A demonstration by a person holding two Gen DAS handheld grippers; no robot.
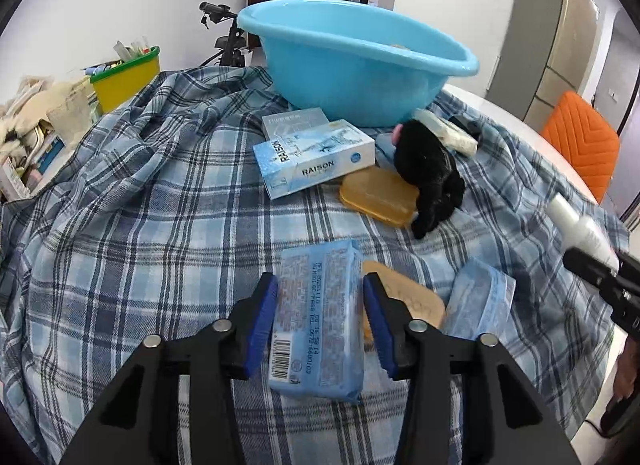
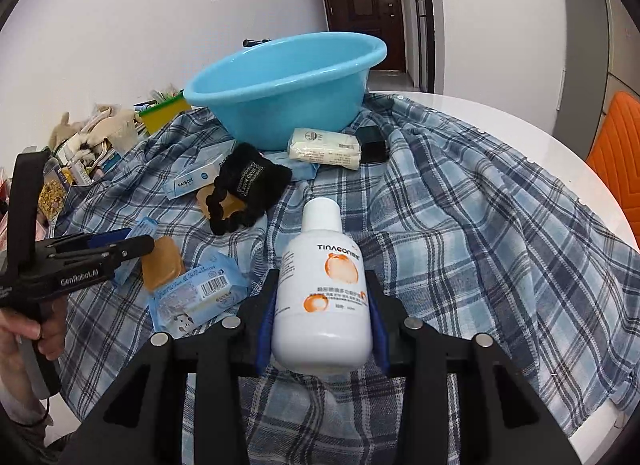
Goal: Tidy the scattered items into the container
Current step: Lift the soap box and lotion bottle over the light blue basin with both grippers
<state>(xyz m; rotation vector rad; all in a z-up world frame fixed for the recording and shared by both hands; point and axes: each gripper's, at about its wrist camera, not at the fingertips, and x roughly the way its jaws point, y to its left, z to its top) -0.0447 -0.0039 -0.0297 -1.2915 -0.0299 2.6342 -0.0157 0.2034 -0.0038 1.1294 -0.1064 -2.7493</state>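
Note:
My left gripper [image 1: 320, 285] is shut on a light blue tissue packet [image 1: 316, 317], its blue pads pressing both long sides. An amber soap bar [image 1: 404, 301] and a second blue packet [image 1: 480, 297] lie just right of it on the plaid cloth [image 1: 160, 245]. My right gripper [image 2: 322, 277] is shut on a white bottle [image 2: 324, 297] with orange print, cap pointing away. The blue basin [image 1: 340, 81] stands at the back of the table, also seen as the basin [image 2: 288, 113] in the right wrist view. In front of it lie a RAISON box [image 1: 316, 161], another soap bar [image 1: 380, 197] and a black plush item [image 1: 432, 173].
A white wrapped packet [image 2: 324, 149] and a small black box [image 2: 372, 149] sit near the basin's foot. A yellow bin [image 1: 124, 81] and loose clutter [image 1: 28, 137] fill the far left. An orange chair [image 1: 580, 141] stands at the right. A person's hand [image 2: 24, 333] grips the left tool.

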